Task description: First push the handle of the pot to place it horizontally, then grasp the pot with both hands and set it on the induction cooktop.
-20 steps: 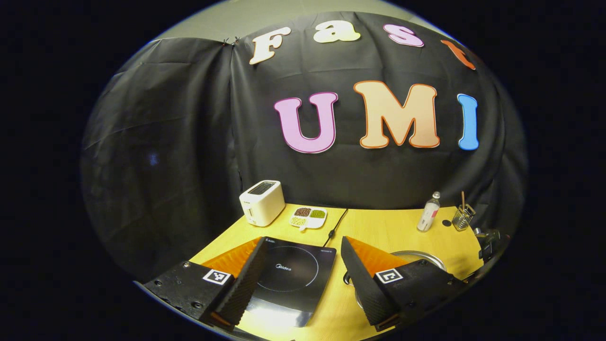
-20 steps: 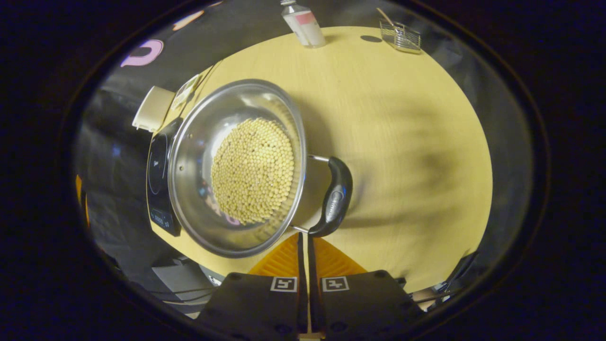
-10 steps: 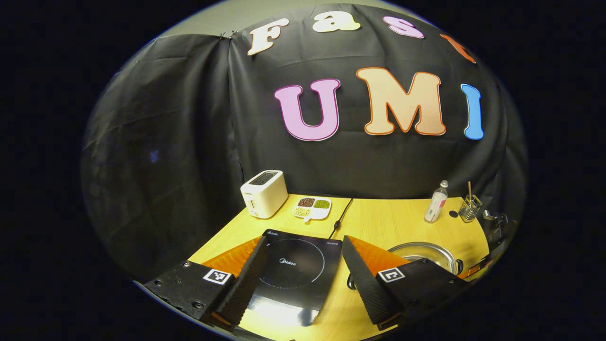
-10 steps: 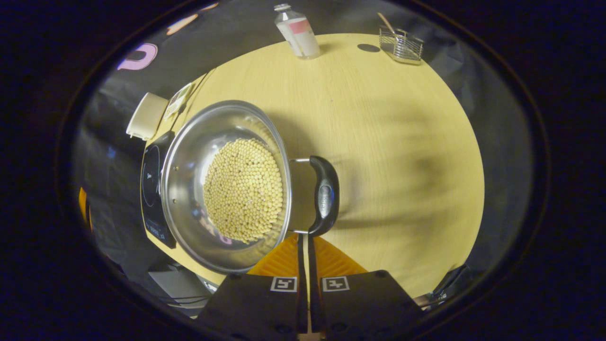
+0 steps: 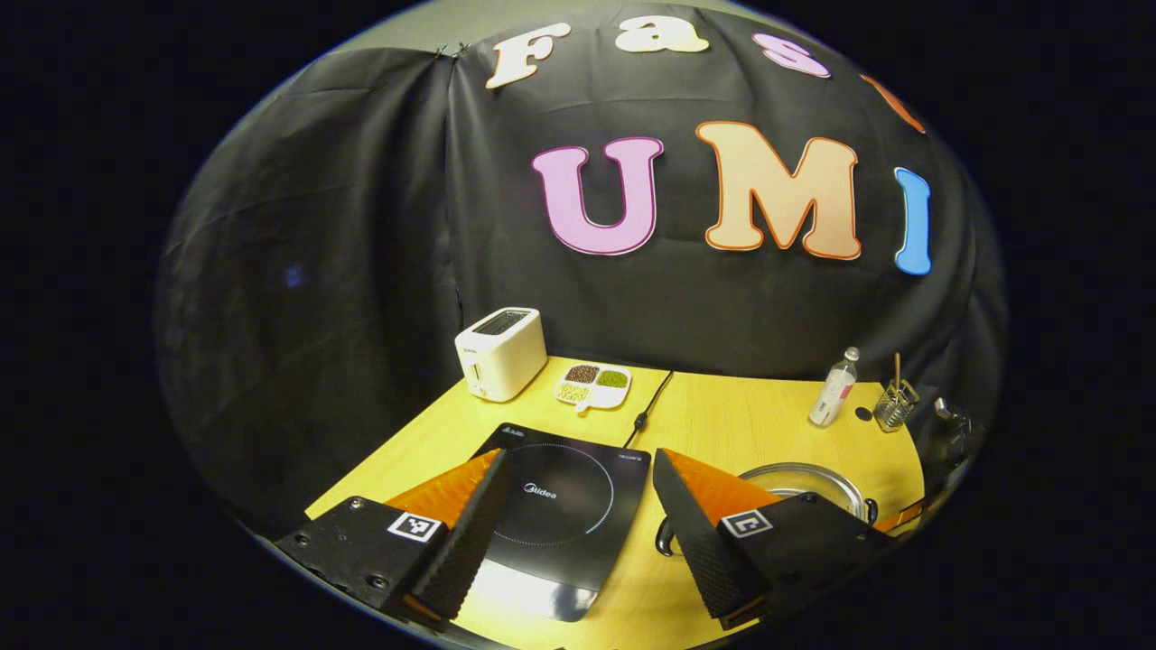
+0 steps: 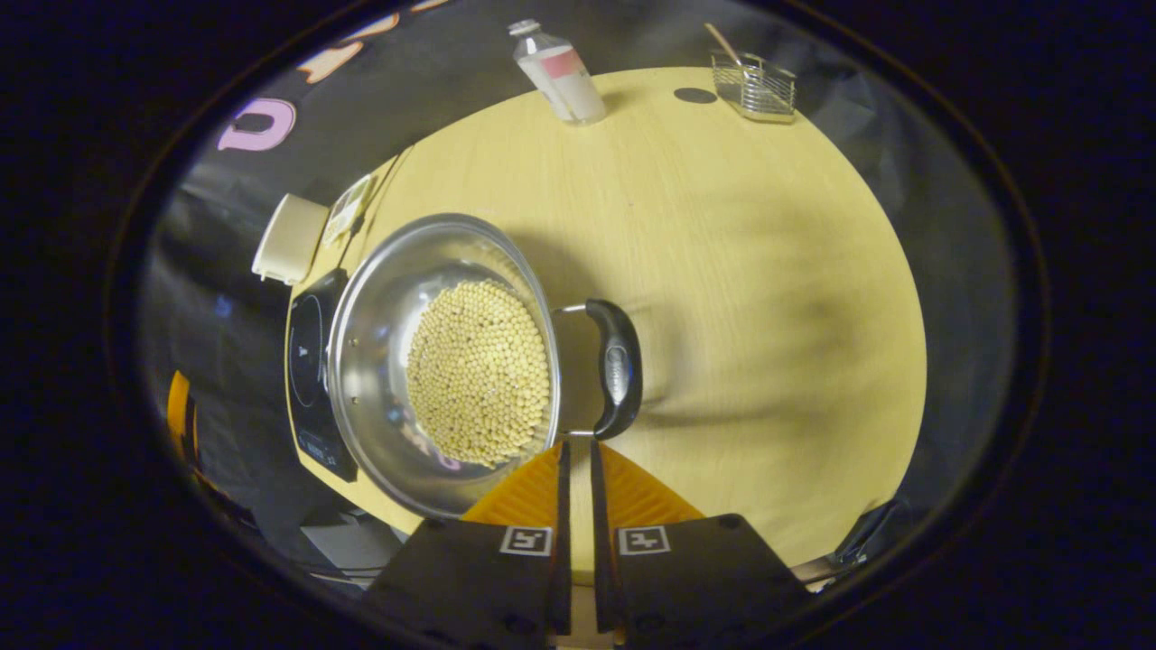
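The pot (image 6: 442, 361) of beans sits on the table (image 6: 741, 271) beside the induction cooktop (image 5: 560, 506). The right gripper (image 6: 576, 451) hovers near its handle (image 6: 619, 370), fingers nearly together, holding nothing. The left gripper (image 5: 578, 478) waits, fingers spread apart.

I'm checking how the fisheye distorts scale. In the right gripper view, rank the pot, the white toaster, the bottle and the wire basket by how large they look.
1. pot, by far
2. bottle, white toaster and wire basket: too alike to rank, all small near the view's edge.
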Tool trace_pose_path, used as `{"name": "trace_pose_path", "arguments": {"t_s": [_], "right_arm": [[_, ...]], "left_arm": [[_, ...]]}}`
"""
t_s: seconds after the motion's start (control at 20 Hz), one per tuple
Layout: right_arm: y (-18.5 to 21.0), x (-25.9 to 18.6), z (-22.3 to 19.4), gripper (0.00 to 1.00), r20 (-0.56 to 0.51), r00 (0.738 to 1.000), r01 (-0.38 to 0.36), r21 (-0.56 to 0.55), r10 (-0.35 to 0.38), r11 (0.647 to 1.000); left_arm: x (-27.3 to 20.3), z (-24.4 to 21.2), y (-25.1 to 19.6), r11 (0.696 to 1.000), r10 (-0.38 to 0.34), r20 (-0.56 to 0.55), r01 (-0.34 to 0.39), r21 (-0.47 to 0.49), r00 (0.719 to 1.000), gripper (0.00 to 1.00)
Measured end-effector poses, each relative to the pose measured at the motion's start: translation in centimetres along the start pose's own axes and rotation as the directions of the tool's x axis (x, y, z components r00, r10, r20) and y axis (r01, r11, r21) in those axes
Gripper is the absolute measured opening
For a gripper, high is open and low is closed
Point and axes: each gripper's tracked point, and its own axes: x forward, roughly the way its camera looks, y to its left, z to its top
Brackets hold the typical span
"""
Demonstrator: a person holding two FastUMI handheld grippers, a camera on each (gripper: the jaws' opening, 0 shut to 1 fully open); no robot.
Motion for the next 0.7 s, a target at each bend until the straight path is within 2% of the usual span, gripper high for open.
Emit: {"name": "trace_pose_path", "arguments": {"t_s": [0.15, 0.2, 0.35, 0.4, 0.45, 0.5, 0.55, 0.7], "right_arm": [[-0.6, -1.0, 0.4, 0.46, 0.032, 0.999, -0.018, 0.020, 0.018, 1.000], [-0.4, -1.1, 0.6, 0.67, 0.045, 0.998, -0.037, 0.029, 0.036, 0.999], [-0.4, -0.8, 1.2, 0.89, 0.070, 0.996, -0.059, 0.041, 0.056, 0.997], [-0.3, -1.0, 1.3, 1.00, 0.076, 0.995, -0.069, 0.042, 0.066, 0.997], [-0.3, -0.9, 1.5, 0.94, 0.079, 0.994, -0.076, 0.041, 0.072, 0.996], [-0.2, -0.9, 1.8, 1.00, 0.085, 0.993, -0.080, 0.038, 0.076, 0.996], [-0.1, -0.7, 1.9, 0.94, 0.085, 0.993, -0.085, 0.032, 0.082, 0.996], [0.6, -0.1, 2.7, 0.94, 0.080, 0.991, -0.115, 0.029, 0.112, 0.993]], "left_arm": [[0.3, -0.8, -0.4, 1.000, -0.019, -0.022, 0.019, -0.024, 1.000, 0.97], [0.5, -1.3, -0.9, 0.999, -0.034, -0.038, 0.033, -0.039, 0.999, 0.97], [0.9, -3.1, -2.7, 0.992, -0.094, -0.096, 0.086, -0.088, 0.991, 0.97], [1.1, -3.9, -3.4, 0.988, -0.125, -0.119, 0.112, -0.109, 0.985, 0.97], [1.4, -4.7, -4.1, 0.981, -0.157, -0.144, 0.138, -0.133, 0.977, 0.97], [1.5, -5.7, -5.0, 0.972, -0.199, -0.175, 0.171, -0.160, 0.964, 0.96], [1.7, -6.6, -5.8, 0.962, -0.236, -0.205, 0.198, -0.188, 0.950, 0.96], [2.4, -9.6, -7.1, 0.944, -0.304, -0.306, 0.242, -0.224, 0.902, 0.96]]}}
